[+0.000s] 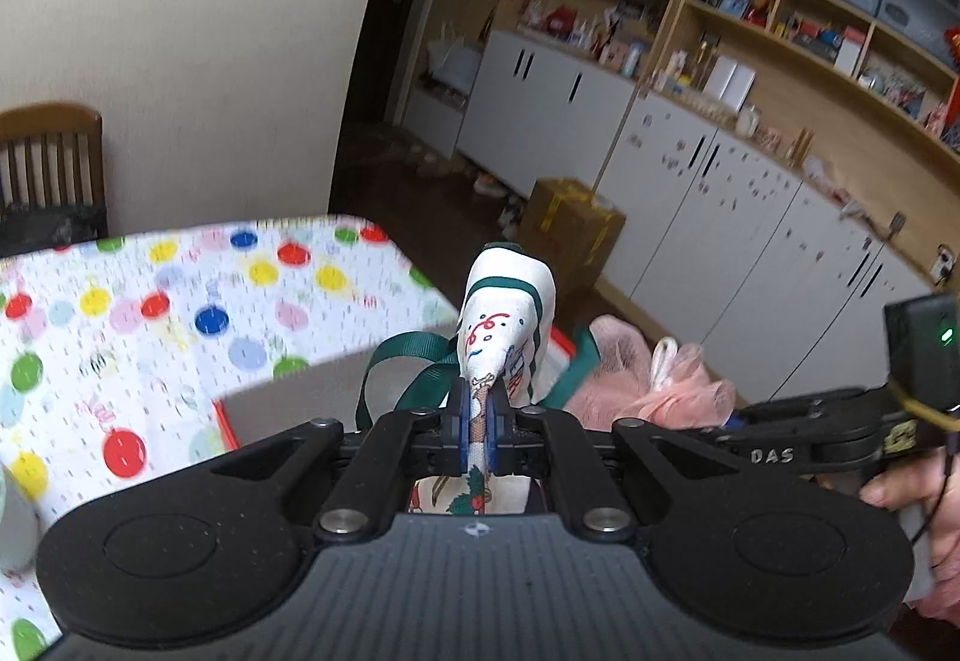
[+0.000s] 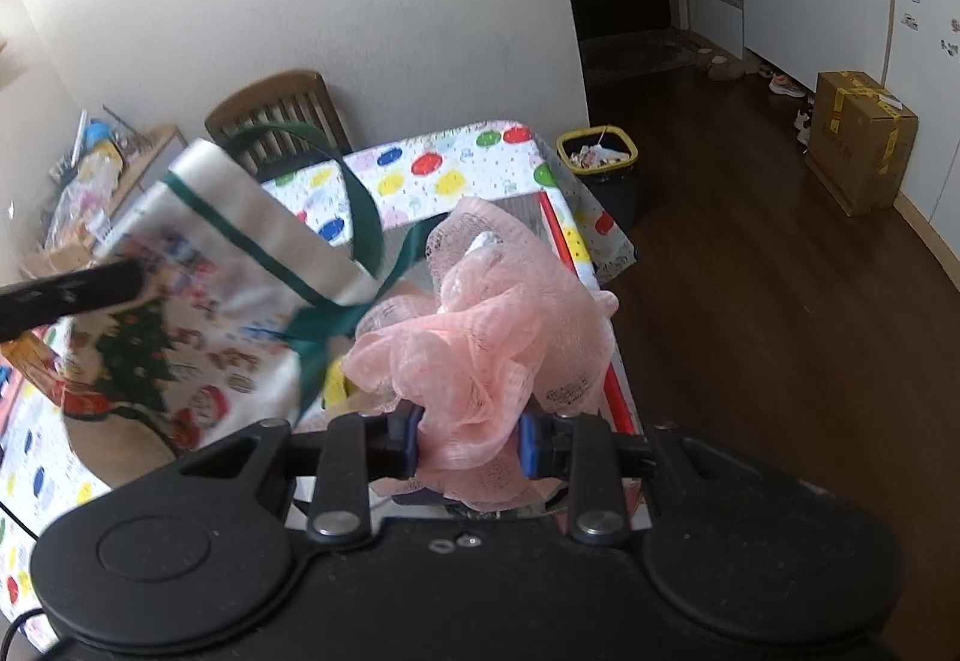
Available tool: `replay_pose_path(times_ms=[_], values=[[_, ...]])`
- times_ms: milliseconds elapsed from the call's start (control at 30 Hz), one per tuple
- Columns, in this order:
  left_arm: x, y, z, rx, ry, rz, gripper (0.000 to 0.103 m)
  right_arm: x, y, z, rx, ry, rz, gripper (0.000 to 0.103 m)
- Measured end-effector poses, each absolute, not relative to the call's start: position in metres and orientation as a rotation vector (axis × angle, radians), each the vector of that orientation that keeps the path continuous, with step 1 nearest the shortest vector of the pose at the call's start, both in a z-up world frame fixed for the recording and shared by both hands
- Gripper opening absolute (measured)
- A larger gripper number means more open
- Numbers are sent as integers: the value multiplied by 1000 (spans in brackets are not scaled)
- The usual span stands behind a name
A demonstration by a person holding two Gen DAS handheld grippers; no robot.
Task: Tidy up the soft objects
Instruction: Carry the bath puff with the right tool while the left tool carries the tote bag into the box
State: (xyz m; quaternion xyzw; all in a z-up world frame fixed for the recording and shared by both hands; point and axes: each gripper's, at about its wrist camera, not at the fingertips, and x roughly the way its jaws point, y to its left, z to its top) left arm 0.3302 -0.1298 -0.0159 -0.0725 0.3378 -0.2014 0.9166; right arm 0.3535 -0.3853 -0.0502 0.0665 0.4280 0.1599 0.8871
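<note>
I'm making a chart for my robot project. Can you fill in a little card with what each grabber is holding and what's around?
left gripper: shut on the Christmas bag, pinching its cloth
right gripper: shut on the pink bath pouf
bag handles: green straps, hanging loose
table cover: white with coloured dots
behind table: wooden chair
floor: cardboard box, bin

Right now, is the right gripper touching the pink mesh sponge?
Touching. The right wrist view shows the right gripper with both blue pads pressed into the pink mesh sponge.
</note>
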Motion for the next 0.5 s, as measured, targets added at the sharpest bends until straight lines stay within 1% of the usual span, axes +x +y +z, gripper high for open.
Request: replay_pose_path(times_ms=[167, 500], values=[[336, -140, -42, -111, 754, -404, 5, 364, -379, -62, 103, 928, 348, 28], [339, -150, -70, -28, 836, -389, 5, 371, -368, -77, 44, 962, 384, 31]])
